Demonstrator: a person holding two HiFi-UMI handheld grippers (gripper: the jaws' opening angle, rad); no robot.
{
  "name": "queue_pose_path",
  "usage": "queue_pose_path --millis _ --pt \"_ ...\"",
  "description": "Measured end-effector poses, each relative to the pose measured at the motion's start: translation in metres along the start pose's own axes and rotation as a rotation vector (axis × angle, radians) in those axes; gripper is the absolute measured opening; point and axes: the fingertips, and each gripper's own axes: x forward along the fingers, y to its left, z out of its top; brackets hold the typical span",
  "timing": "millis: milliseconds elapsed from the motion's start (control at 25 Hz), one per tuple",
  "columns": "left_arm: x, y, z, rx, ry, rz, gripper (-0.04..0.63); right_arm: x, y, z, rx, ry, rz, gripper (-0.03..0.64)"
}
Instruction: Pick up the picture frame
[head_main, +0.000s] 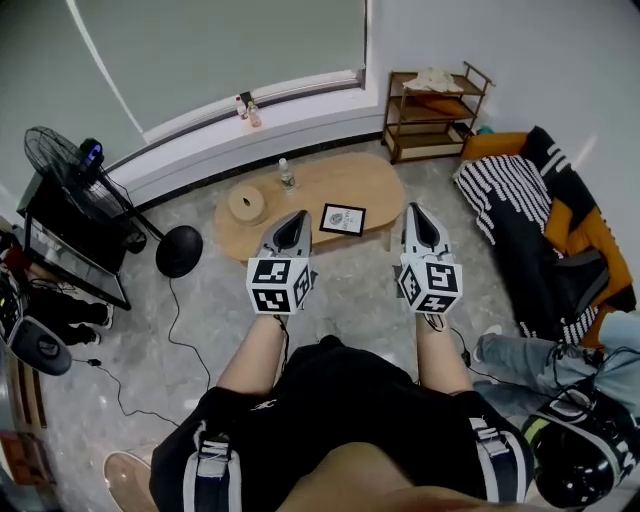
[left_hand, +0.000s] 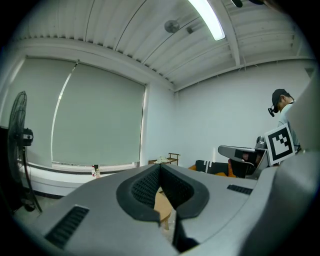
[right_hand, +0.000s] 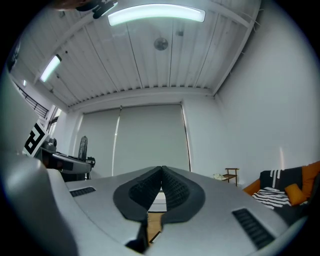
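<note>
A black picture frame (head_main: 342, 219) lies flat on a low oval wooden table (head_main: 375, 180), near the table's front edge. My left gripper (head_main: 296, 222) is held over the floor just short of the table, to the left of the frame, shut with nothing in it. To the frame's right my right gripper (head_main: 417, 217) is level with the left one, also shut and empty. In the left gripper view the jaws (left_hand: 160, 167) meet at their tips, with a bit of the table showing below them. The right gripper view shows its jaws (right_hand: 161, 170) closed the same way.
On the table stand a round wicker piece (head_main: 246, 204) and a small bottle (head_main: 287, 176). A standing fan (head_main: 64, 172) with a round base (head_main: 179, 251) is at the left. A wooden shelf (head_main: 432, 112) and a sofa with striped and orange cushions (head_main: 545, 220) are at the right. A seated person's leg (head_main: 520, 355) is at the lower right.
</note>
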Motion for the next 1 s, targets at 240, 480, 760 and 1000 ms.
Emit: queue_pose_path --millis 240,480,760,1000 --pt "0.078 0.056 0.018 -0.006 0.003 -0.011 0.02 0.096 -0.007 -0.002 -0.005 0.005 -0.008 0.017" --pt "0.151 0.105 0.016 -0.015 0.022 -0.019 0.02 0.182 -0.015 -0.018 -0.007 0.015 -0.007 0.017" --pt "0.218 0.145 0.001 -0.048 0.072 -0.026 0.02 0.251 -0.029 -0.047 0.011 0.06 -0.021 0.017" --pt "0.29 0.165 -0.013 -0.067 0.136 -0.013 0.02 0.322 -0.066 -0.073 0.037 0.107 -0.015 0.017"
